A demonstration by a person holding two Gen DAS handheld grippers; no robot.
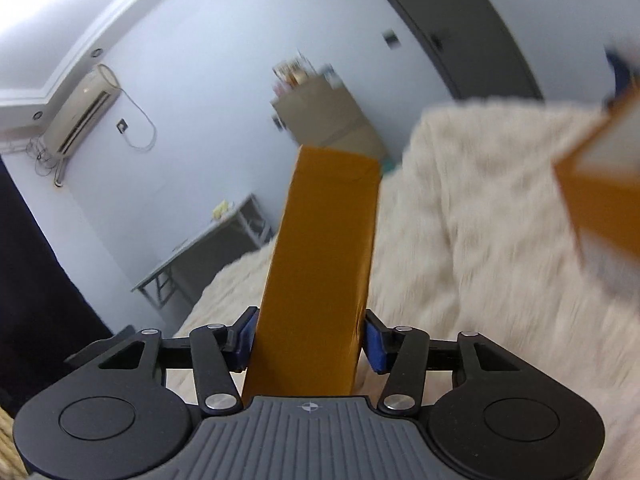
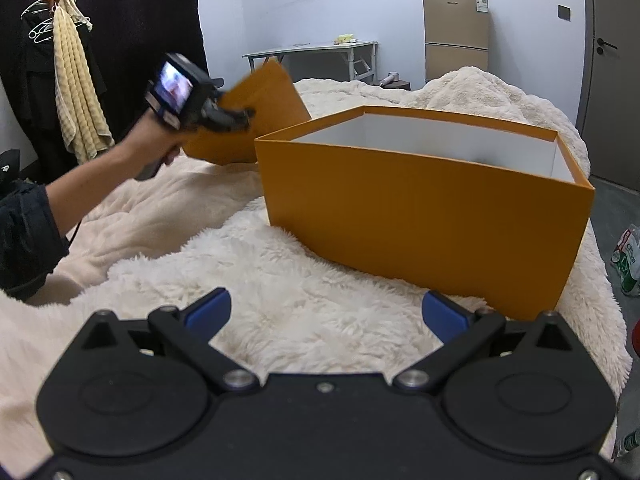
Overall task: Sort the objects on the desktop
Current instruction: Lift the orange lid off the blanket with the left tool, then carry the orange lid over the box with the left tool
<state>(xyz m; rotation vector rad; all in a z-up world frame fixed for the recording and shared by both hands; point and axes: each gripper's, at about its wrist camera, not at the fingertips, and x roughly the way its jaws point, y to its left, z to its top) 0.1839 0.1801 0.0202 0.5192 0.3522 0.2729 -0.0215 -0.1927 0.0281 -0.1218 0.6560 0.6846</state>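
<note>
An orange lid point(image 1: 324, 240) stands on edge between the blue pads of my left gripper point(image 1: 310, 340), which is shut on it. In the right wrist view the lid point(image 2: 264, 96) hangs tilted in the air, left of the box, held by the left gripper point(image 2: 224, 114) in a person's hand. The open orange box point(image 2: 420, 216), white inside, rests on the fluffy blanket; its corner point(image 1: 600, 184) shows blurred in the left wrist view. My right gripper point(image 2: 328, 306) is open just above the blanket, in front of the box, with nothing between its fingers.
A white fluffy blanket point(image 2: 280, 280) covers the bed. Behind it stand a grey table point(image 2: 312, 50) and a beige fridge point(image 2: 456, 36). A yellow towel point(image 2: 76, 92) hangs at the left. Plastic bags point(image 2: 626, 264) lie on the floor at right, near a door point(image 2: 612, 60).
</note>
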